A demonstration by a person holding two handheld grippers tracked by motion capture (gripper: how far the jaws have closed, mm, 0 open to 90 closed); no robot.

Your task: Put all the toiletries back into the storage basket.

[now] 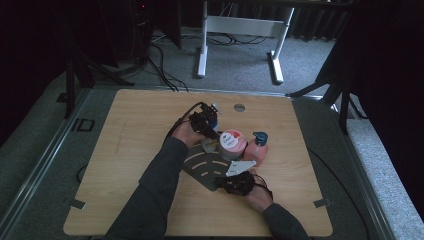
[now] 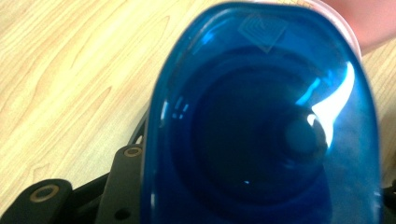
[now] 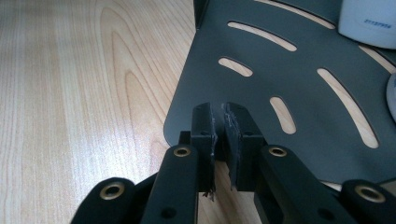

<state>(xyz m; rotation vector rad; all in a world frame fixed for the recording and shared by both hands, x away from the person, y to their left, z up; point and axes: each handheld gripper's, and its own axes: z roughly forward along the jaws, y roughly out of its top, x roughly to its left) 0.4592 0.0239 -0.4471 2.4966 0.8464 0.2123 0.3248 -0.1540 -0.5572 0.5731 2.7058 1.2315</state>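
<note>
My left gripper [image 1: 206, 120] is behind the centre of the table, shut on a blue translucent container [image 2: 261, 121]. The container sits very close to the left gripper camera, and one black finger [image 2: 125, 182] shows against its left side. A dark grey slotted plate [image 1: 202, 166] lies flat on the wood. My right gripper [image 3: 220, 126] hovers at its near rounded edge [image 3: 196, 93], jaws upright and pressed together with nothing between them. In the high view the right gripper [image 1: 224, 182] is at the plate's near right corner.
A white and pink tub [image 1: 231, 142] stands at the plate's far right, and its white base [image 3: 369, 21] shows in the right gripper view. A pink bottle with a teal pump [image 1: 257, 145] stands beside it. A metal grommet [image 1: 239, 107] is set near the table's far edge.
</note>
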